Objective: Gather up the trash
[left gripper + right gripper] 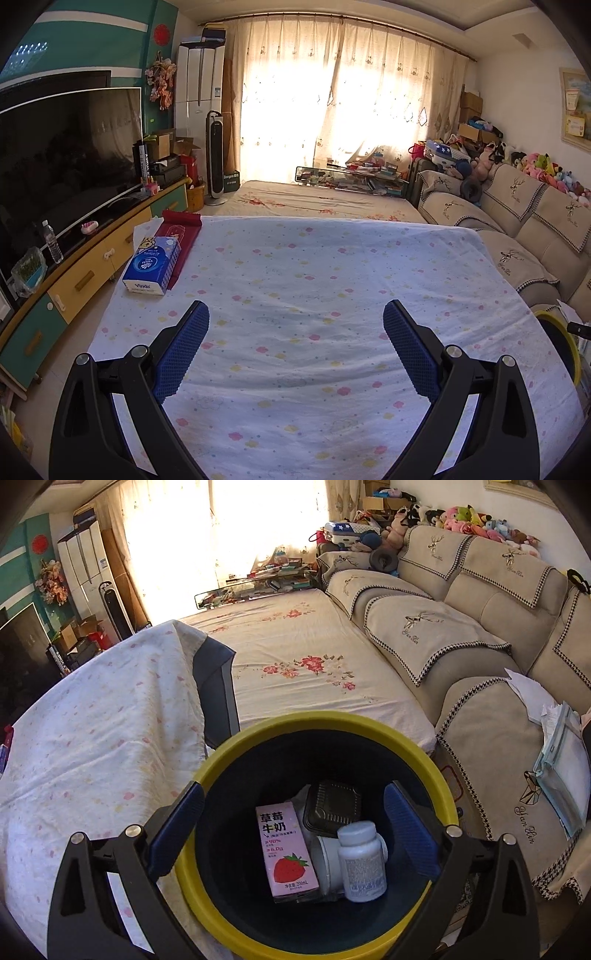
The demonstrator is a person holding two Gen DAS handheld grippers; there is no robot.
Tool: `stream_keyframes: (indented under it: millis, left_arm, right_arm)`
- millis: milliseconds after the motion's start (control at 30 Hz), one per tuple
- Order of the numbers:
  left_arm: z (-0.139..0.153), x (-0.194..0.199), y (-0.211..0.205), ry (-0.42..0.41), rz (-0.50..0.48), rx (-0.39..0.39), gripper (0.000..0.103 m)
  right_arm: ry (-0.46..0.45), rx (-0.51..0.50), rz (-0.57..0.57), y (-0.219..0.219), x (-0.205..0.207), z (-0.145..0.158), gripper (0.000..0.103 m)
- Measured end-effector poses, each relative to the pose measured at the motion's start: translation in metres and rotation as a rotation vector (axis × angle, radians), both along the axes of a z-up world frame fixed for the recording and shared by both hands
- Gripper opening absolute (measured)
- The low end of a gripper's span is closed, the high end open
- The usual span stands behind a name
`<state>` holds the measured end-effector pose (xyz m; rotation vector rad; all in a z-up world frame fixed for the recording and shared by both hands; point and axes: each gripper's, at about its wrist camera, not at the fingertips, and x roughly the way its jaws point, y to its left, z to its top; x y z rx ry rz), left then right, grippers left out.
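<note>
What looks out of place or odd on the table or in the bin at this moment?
Nothing stands out. The bin stands upright and holds a pink strawberry milk carton, a white pill bottle and a black tray, with no spill visible. On the tablecloth, only a tissue pack lies on a red sheet.

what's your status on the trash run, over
Both grippers open, empty: left over table, right above bin. Milk carton, bottle, black tray inside. Nothing blocking.
</note>
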<state>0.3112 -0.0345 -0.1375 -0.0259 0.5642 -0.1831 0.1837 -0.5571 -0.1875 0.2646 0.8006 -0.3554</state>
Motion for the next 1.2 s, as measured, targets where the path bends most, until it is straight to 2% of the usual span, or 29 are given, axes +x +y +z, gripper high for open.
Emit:
stream_keyframes:
  millis: [167,300,433,600,767,900,1200]
  left_arm:
    - [0.009,-0.007,-0.009,0.066,-0.016,-0.037,0.094]
    - [0.023,-0.03,-0.019,0.079,-0.026,-0.05,0.094]
    - [0.035,-0.064,-0.027,0.07,-0.04,-0.041,0.094]
    - [0.052,-0.112,-0.032,0.063,-0.051,-0.055,0.094]
    - [0.079,-0.16,-0.029,0.005,-0.04,-0.07,0.097]
    - [0.093,-0.195,-0.024,-0.033,-0.02,-0.078,0.097]
    - [0.093,-0.276,-0.018,-0.002,-0.042,-0.09,0.098]
  right_arm:
    - [-0.073,-0.026,0.06,0.023,-0.006,0.033,0.093]
    - [-0.132,-0.058,0.118,0.047,-0.021,0.059,0.094]
    - [-0.181,-0.044,0.179,0.067,-0.034,0.076,0.096]
    - [-0.207,-0.04,0.299,0.105,-0.024,0.086,0.096]
    - [-0.25,-0.023,0.404,0.149,-0.027,0.096,0.096]
    - [-0.291,-0.048,0.435,0.169,-0.059,0.111,0.096]
    - [-0.348,-0.131,0.429,0.177,-0.169,0.138,0.096]
